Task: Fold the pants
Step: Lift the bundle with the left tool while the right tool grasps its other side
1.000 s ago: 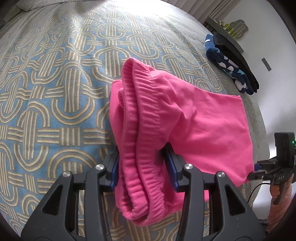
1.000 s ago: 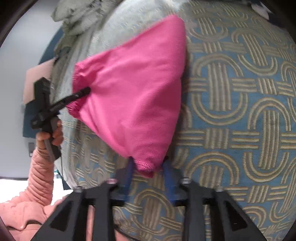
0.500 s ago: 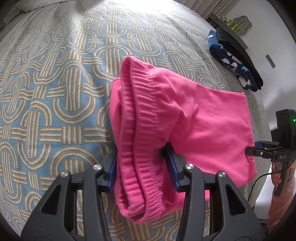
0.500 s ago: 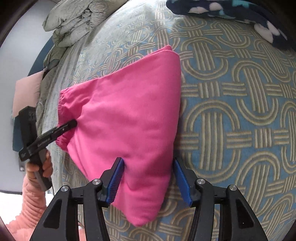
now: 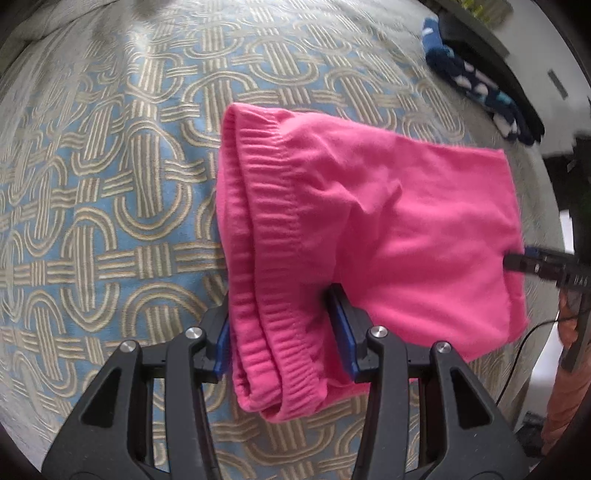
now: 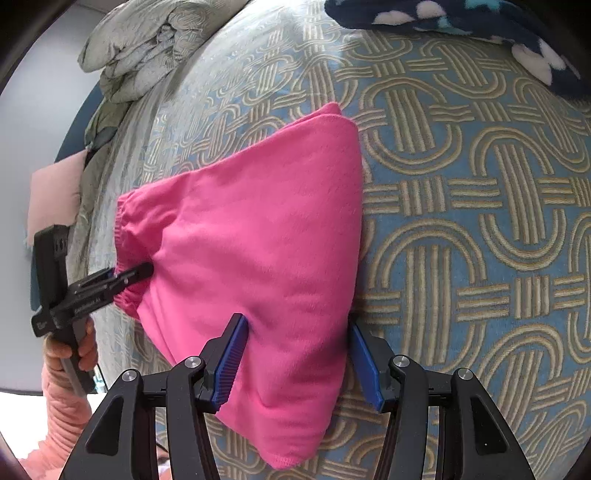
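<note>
Pants: the pink pants [image 5: 388, 221] lie folded into a compact bundle on the bed cover [image 5: 110, 184], spread between the two grippers, with the ribbed elastic waistband [image 5: 273, 236] at one end and a hemmed corner [image 6: 284, 458] at the other.

Left gripper: the left gripper [image 5: 284, 332] has its blue pads on either side of the bunched waistband; both pads touch the fabric and the band bulges out above and below them, so it is clamped on the waistband at a middling width.

Left gripper, other view: seen from the right wrist camera, its dark fingers [image 6: 133, 273] bite the gathered edge of the pants at the left, with a hand [image 6: 70, 350] in a peach sleeve on the handle.

Right gripper: the right gripper [image 6: 299, 354] straddles the narrow hemmed end of the pants. The left pad [image 6: 229, 362] sits against the fabric edge; the right pad [image 6: 364, 363] stands at the other edge, with a sliver of shadow there. The jaws look parted around the cloth, not pinching it, about half open.

Bed cover: blue with a tan interlocking loop pattern, under the whole bundle.

Dark fleece: a navy garment with white spots [image 6: 461, 22] lies well apart from the pants, at the far edge of the bed.

Grey bedding: a crumpled grey cloth [image 6: 147, 44] sits at the bed's far left corner in the right wrist view.
</note>
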Demonstrator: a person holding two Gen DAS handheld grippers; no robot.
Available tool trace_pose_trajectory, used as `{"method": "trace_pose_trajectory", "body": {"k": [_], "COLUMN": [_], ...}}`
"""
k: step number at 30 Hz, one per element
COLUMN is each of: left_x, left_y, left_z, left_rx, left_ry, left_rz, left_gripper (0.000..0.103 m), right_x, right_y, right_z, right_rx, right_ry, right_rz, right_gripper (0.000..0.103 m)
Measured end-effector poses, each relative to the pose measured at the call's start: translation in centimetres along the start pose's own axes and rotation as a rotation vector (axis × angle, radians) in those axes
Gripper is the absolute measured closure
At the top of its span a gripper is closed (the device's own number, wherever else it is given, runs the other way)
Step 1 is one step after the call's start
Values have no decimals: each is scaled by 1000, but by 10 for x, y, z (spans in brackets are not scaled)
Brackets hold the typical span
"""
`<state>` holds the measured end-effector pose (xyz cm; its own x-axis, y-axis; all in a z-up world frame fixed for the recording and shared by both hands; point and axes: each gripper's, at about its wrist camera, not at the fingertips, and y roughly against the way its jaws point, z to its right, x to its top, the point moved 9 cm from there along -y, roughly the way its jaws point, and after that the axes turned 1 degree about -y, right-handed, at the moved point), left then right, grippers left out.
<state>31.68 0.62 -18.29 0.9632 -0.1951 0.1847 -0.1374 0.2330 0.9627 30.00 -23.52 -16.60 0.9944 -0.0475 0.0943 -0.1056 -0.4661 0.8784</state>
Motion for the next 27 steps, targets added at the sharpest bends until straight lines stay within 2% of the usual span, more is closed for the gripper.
{"method": "trace_pose_trajectory", "body": {"k": [5,7,9,11,12,15,19,27], "left_x": [8,11,14,16,15,14,18,14], "left_y": [-10,-13,-13,-10,-9,-4,0,14], "left_z": [-2,-1,1,5,5,3,4,9], "left_rx": [-40,-63,-76,-65,-59,-46,-21,4], "left_ry": [42,57,49,14,7,12,-7,-17], "left_rz": [-22,-21,-8,16,24,44,59,94], "left_gripper": [49,48,53,60,62,71,76,79], "right_x": [5,8,11,14,14,14,14,15], "right_y": [-2,-2,-4,-5,-6,-2,5,20], "right_z": [1,1,0,0,-1,-3,-7,-16], "right_rx": [12,19,21,9,-1,-6,-9,1], "right_ry": [-7,-9,-9,12,20,17,10,6], "right_rz": [4,6,9,16,18,35,66,110], "right_gripper": [47,47,47,59,72,84,91,92]}}
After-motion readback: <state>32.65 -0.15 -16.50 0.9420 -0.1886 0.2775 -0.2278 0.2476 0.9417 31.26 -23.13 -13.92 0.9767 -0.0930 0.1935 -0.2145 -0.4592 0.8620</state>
